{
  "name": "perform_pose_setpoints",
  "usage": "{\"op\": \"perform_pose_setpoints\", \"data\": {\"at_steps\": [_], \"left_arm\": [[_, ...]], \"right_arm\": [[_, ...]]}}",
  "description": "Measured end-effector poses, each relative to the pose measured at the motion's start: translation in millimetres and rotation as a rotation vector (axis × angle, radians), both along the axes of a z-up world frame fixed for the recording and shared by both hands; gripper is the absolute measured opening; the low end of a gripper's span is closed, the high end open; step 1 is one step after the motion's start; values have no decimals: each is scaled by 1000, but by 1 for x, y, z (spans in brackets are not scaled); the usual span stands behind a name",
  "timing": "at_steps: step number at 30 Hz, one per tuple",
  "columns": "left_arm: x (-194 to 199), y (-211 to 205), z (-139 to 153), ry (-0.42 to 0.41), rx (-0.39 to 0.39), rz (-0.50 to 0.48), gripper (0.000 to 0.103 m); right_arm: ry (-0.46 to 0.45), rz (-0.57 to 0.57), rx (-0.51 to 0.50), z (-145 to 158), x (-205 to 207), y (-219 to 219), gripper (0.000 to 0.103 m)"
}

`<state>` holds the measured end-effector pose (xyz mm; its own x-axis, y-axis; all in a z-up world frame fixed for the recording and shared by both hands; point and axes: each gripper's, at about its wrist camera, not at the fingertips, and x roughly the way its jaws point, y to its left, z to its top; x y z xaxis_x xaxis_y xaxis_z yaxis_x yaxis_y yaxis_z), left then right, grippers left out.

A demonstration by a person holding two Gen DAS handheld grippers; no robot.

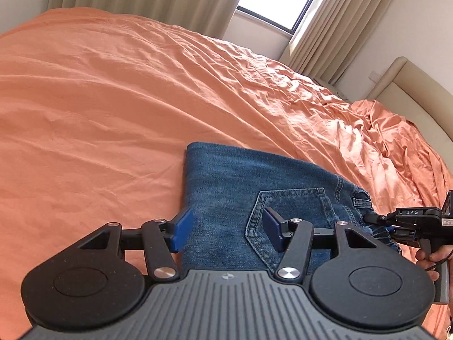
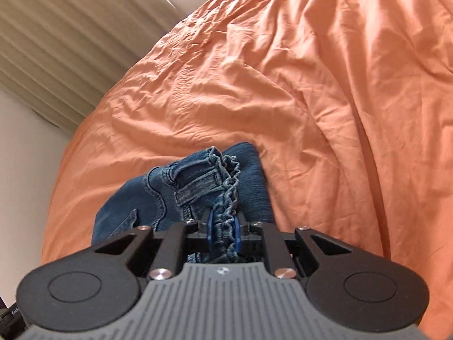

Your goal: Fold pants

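Blue pants (image 1: 232, 187) are laid folded on the orange bed sheet (image 1: 99, 99), right under & between the wide-open fingers of the left gripper (image 1: 226, 231), the waistband is pinched tight by the right gripper (image 2: 223, 228), marked "DAS".

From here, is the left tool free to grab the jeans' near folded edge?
Probably yes: the left tool is open just above the jeans, nothing between; the right tool pinches the waistband.
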<state>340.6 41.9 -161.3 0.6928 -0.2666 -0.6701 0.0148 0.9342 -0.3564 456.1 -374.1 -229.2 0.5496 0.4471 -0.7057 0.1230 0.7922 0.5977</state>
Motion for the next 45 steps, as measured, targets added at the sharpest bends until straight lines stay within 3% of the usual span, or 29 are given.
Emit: {"op": "perform_pose_setpoints", "data": {"at_steps": [6, 8, 12, 18, 23, 27, 29, 30, 33, 34, 37, 39, 42, 45], "left_arm": [[1, -5, -11, 50, 41, -19, 66], [-3, -7, -8, 52, 54, -39, 66], [-23, -14, 1, 38, 102, -107, 68], [-68, -38, 6, 31, 258, -253, 78], [-98, -56, -8, 67, 408, -336, 81], [-105, -69, -23, 74, 527, -333, 78], [-103, -76, -28, 73, 586, -329, 71], [-101, -80, -30, 72, 634, -332, 68], [-100, -93, -36, 69, 793, -380, 29], [-102, -96, -36, 61, 822, -407, 23], [-112, -98, -28, -5, 906, -423, 21], [-115, -92, -26, -5, 900, -420, 21], [-111, -86, -36, 53, 854, -398, 20], [-101, -81, -54, 122, 798, -357, 20]], "right_arm": [[37, -3, 3, -17, 5, -7, 25], [15, 3, -24, -5, -5, -9, 46], [-53, -53, 64, 7, -47, -26, 50], [-59, -216, 254, -6, -108, -49, 55], [-69, -273, 321, -23, -133, -42, 54], [-74, -262, 335, -29, -130, -31, 48], [-105, -250, 292, -26, -129, -29, 34], [-114, -248, 280, -26, -128, -28, 33], [-124, -237, 301, -30, -129, -32, 23], [-140, -232, 310, -29, -130, -33, 17], [-232, -191, 316, -13, -138, -35, 13], [-191, -186, 262, -15, -138, -33, 13], [-96, -220, 303, -35, -136, -37, 12], [-69, -210, 272, -40, -136, -36, 11]]}}
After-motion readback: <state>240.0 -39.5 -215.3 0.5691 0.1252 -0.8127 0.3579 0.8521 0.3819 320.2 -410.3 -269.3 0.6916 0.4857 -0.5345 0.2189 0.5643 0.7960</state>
